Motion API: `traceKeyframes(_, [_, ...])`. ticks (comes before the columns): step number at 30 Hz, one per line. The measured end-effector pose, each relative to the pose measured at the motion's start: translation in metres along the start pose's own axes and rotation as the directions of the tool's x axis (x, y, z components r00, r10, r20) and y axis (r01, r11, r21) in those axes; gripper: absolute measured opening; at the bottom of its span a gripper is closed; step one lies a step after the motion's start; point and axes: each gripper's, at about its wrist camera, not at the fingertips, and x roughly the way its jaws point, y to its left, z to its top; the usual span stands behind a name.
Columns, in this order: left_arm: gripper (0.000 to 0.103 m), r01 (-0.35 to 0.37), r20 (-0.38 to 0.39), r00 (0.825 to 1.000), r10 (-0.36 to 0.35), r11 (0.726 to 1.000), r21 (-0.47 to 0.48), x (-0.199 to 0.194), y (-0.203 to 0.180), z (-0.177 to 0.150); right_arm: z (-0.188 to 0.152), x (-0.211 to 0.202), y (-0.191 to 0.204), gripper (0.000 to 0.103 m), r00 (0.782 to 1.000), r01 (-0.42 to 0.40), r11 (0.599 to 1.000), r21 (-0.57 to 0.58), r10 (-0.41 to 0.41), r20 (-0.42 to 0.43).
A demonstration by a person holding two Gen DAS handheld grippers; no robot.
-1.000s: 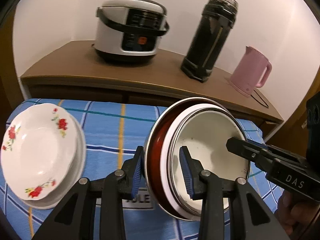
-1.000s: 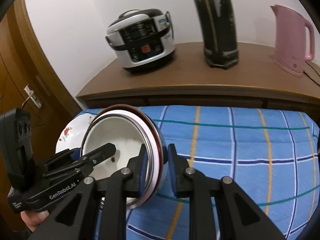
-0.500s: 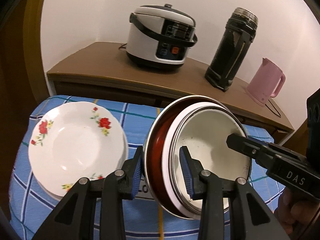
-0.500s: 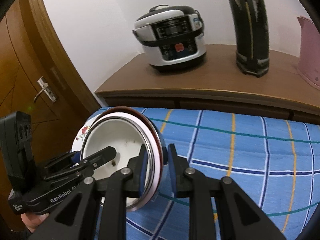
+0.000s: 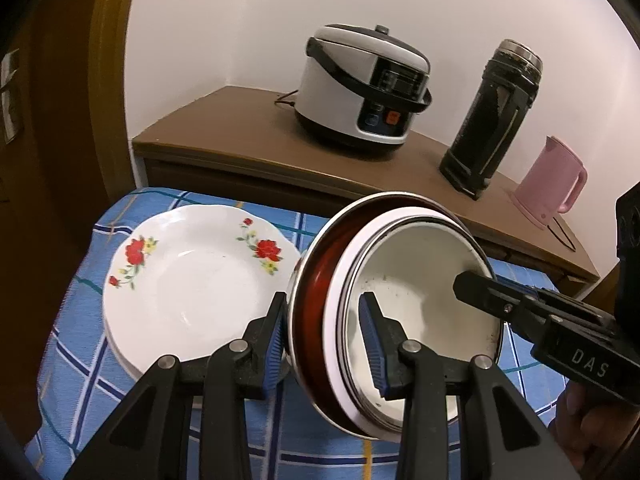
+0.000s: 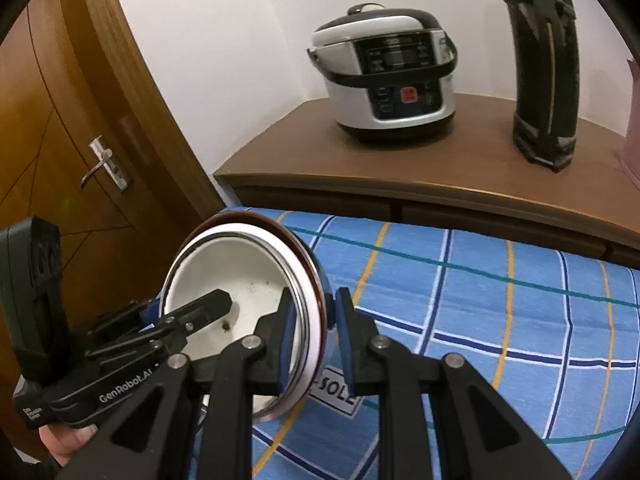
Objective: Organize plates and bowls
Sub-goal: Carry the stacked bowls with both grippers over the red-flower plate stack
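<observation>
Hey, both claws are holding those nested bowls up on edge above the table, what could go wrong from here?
1. The nested bowls are tilted on edge; the inner white one may slide out, since each claw pinches only the rim.
2. The left claw and right claw must move together, or the rim could twist free.
3. The flowered plates sit close beside; a swing might knock them.

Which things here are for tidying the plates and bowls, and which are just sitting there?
For the job:
- stacked bowls, gripped on their rims by the left gripper and right gripper
- flowered plates on the blue checked cloth

Just sitting there:
- rice cooker
- black flask
- pink kettle
- door handle
</observation>
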Motion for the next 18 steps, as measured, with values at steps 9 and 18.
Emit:
traceKeyframes(9, [0.038,-0.025,0.016,1.0,0.025,0.999,-0.02,-0.007,0.019,0.003,0.006,0.01,0.02,0.02,1.0,-0.014,0.999,-0.034,0.014,-0.008])
traceKeyframes(18, [0.038,-0.072,0.02,0.997,0.073,0.997,-0.038,-0.011,0.039,0.009,0.02,0.026,0.043,0.02,0.999,-0.036,0.996,-0.079,0.034,-0.027])
